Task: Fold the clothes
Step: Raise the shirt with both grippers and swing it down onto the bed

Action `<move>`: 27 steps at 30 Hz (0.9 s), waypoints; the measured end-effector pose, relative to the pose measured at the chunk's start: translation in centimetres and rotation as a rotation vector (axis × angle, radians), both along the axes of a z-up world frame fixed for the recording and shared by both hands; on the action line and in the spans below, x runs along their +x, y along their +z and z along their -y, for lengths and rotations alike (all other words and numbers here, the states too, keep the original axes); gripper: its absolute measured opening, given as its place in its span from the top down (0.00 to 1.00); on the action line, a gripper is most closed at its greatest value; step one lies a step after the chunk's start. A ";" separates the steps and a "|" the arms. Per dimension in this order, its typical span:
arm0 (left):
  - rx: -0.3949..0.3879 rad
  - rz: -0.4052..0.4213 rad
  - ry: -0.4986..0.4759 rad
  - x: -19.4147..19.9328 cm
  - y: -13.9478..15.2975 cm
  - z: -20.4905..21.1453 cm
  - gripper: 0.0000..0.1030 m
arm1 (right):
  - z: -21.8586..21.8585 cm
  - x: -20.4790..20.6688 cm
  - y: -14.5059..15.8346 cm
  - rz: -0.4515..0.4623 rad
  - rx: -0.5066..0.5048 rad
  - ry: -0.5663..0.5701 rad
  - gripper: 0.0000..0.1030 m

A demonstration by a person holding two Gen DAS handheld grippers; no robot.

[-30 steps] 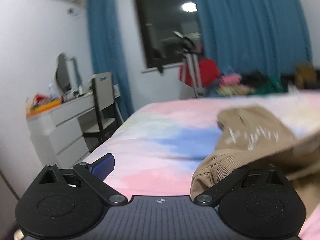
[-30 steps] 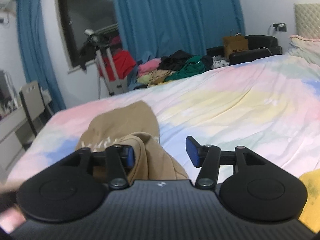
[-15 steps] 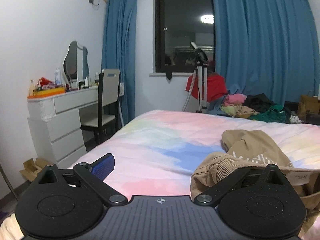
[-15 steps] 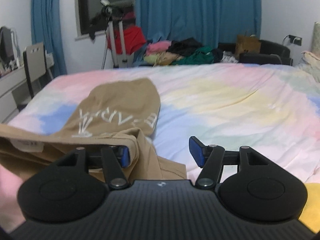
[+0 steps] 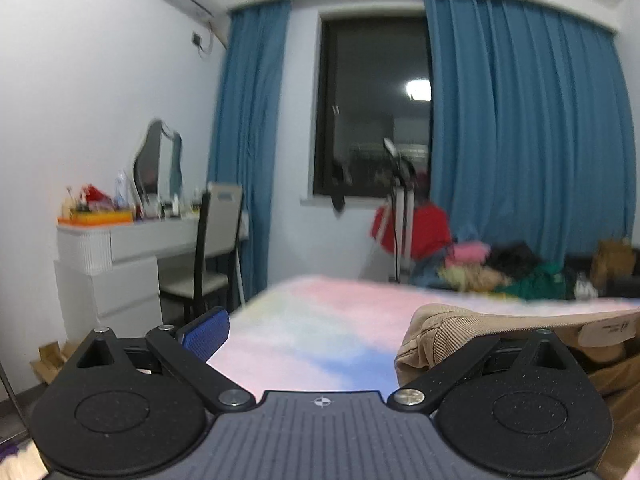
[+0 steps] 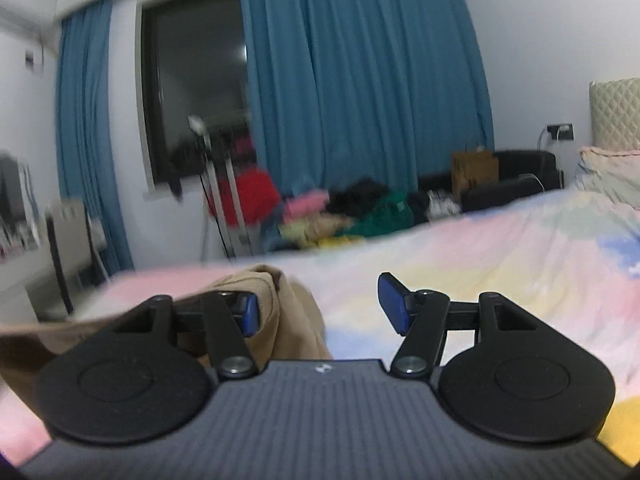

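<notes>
My left gripper (image 5: 320, 328) and right gripper (image 6: 320, 304) gape wide, tan top (image 6: 288, 308) draped over them; probably mid-fold, blurry.

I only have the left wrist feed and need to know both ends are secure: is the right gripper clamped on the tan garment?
Observer: No. The right gripper is open, and the tan garment drapes over its left finger only.
Operator: And its other finger?
Observer: Bare, above the bedsheet.
Operator: Anything further right?
Observer: A pillow at the far end of the bed.
</notes>
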State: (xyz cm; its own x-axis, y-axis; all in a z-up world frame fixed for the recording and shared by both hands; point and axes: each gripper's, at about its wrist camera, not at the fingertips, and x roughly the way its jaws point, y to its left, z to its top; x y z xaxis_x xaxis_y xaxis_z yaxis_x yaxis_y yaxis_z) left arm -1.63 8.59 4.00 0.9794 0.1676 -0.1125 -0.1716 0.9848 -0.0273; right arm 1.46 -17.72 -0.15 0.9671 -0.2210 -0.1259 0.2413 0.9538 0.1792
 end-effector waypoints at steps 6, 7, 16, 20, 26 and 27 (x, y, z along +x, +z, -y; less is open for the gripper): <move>-0.024 0.176 -0.006 -1.8 9.8 -0.3 0.01 | 0.3 -2.2 10.3 0.184 0.000 0.023 0.41; -0.027 0.192 -0.013 -2.1 11.7 -0.4 0.00 | 0.4 -2.8 12.2 0.209 -0.002 0.032 0.41; -0.024 0.283 -0.085 -4.0 28.5 -1.3 0.00 | 1.2 -8.5 28.2 0.358 -0.018 0.099 0.40; -0.014 0.309 -0.110 -4.6 34.7 -1.5 0.00 | 1.6 -9.9 32.8 0.366 -0.017 0.124 0.39; 0.011 0.286 -0.129 -2.4 39.0 -1.2 0.00 | 1.1 -9.2 36.1 0.363 -0.079 0.116 0.39; 0.010 0.272 -0.129 -1.3 39.4 -1.2 0.00 | 1.1 -8.5 36.3 0.355 -0.081 0.119 0.38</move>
